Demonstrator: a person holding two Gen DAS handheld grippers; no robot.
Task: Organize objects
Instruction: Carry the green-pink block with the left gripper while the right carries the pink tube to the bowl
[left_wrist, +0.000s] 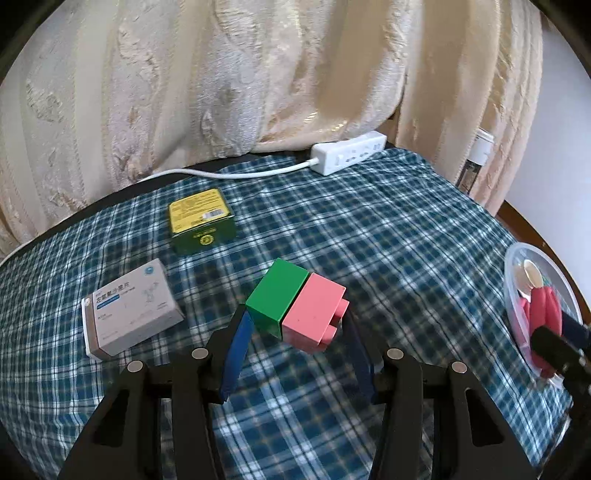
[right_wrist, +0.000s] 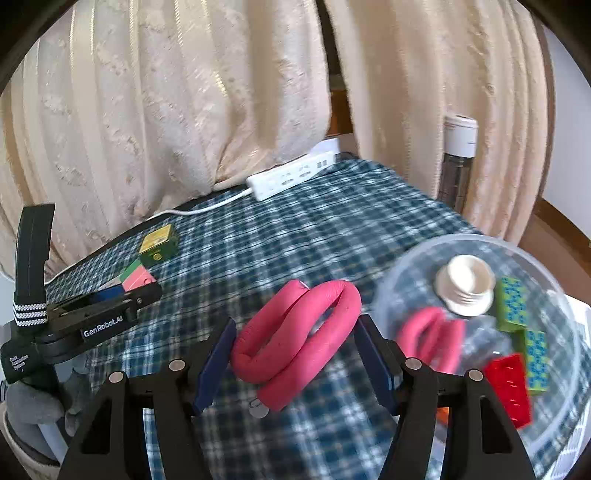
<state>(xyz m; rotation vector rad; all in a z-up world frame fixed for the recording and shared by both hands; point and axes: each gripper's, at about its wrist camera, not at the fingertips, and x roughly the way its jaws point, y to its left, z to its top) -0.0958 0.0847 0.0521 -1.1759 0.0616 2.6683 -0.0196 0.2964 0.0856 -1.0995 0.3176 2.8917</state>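
Observation:
My left gripper (left_wrist: 295, 325) is shut on a joined green and pink toy brick (left_wrist: 295, 306), held above the plaid cloth; it also shows in the right wrist view (right_wrist: 136, 275). My right gripper (right_wrist: 295, 325) is shut on a folded pink foam roller (right_wrist: 295, 332), just left of a clear plastic bowl (right_wrist: 436, 258). The bowl holds another pink roller (right_wrist: 436, 336), a cream cap (right_wrist: 465, 288), green patterned blocks (right_wrist: 513, 302) and a red brick (right_wrist: 509, 384). The bowl (left_wrist: 517, 295) shows at the right edge of the left wrist view.
A grey medicine box (left_wrist: 129, 314) and a green-yellow box (left_wrist: 201, 221) lie on the plaid cloth (left_wrist: 369, 240). A white power strip (left_wrist: 349, 151) and its cable lie at the back edge before cream curtains (left_wrist: 221, 74). A bottle (right_wrist: 458, 162) stands at back right.

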